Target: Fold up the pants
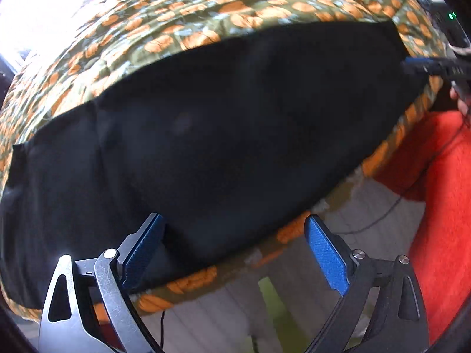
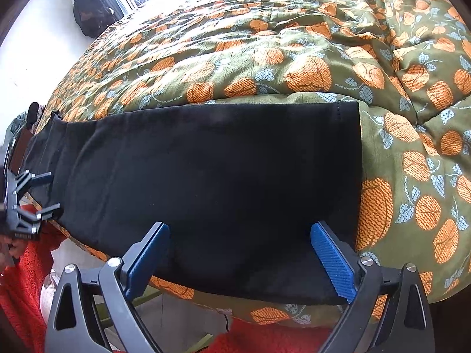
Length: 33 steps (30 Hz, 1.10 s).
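Black pants (image 1: 223,123) lie flat and lengthwise along the near edge of a bed, also in the right wrist view (image 2: 206,170). My left gripper (image 1: 235,235) is open, its blue pads (image 1: 144,250) straddling the pants' near edge at the waist end. My right gripper (image 2: 240,244) is open over the near edge at the hem end, the hem (image 2: 357,147) just to its right. Each gripper shows in the other's view: the right one (image 1: 435,69) at far right, the left one (image 2: 32,197) at far left. Neither holds cloth.
The bed has an olive quilt with orange pumpkins (image 2: 294,58), rumpled at right. A red fuzzy garment (image 1: 435,191) is below the bed edge, with a thin black cable (image 1: 412,188). A dark bag (image 2: 88,8) hangs on the far wall.
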Each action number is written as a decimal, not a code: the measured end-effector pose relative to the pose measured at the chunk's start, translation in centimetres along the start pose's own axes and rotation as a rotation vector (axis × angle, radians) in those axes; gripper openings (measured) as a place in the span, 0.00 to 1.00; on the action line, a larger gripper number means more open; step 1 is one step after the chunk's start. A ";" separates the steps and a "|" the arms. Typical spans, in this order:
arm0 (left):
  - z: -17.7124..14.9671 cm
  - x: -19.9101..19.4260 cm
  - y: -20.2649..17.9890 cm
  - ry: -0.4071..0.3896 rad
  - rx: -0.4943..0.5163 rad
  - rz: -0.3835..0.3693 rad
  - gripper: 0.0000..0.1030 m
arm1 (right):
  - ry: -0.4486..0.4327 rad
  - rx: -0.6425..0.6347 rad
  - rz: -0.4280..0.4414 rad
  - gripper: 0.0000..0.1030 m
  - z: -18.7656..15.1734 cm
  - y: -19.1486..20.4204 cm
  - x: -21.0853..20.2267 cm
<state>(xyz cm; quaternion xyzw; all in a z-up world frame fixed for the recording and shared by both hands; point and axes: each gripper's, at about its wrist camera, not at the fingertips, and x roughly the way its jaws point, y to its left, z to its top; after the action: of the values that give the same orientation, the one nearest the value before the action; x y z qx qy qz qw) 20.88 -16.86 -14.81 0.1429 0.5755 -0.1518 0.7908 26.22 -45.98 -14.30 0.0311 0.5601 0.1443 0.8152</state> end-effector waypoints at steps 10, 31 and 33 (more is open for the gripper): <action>4.3 -2.7 5.7 -0.118 -0.228 -0.040 0.93 | -0.419 0.543 0.410 0.92 -2.3 -10.1 -8.9; 2.7 -1.4 3.8 -0.093 -0.191 -0.034 0.93 | -0.108 0.728 0.422 0.80 -6.1 -9.6 -1.6; 2.9 -0.1 2.9 -0.065 -0.159 -0.012 0.93 | -0.130 0.748 0.433 0.76 -6.6 -9.8 -1.8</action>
<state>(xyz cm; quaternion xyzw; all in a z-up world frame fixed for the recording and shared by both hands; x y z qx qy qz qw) 24.51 -15.34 -13.69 0.0711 0.5607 -0.1150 0.8169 21.49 -56.58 -17.26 0.4501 0.5017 0.0965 0.7324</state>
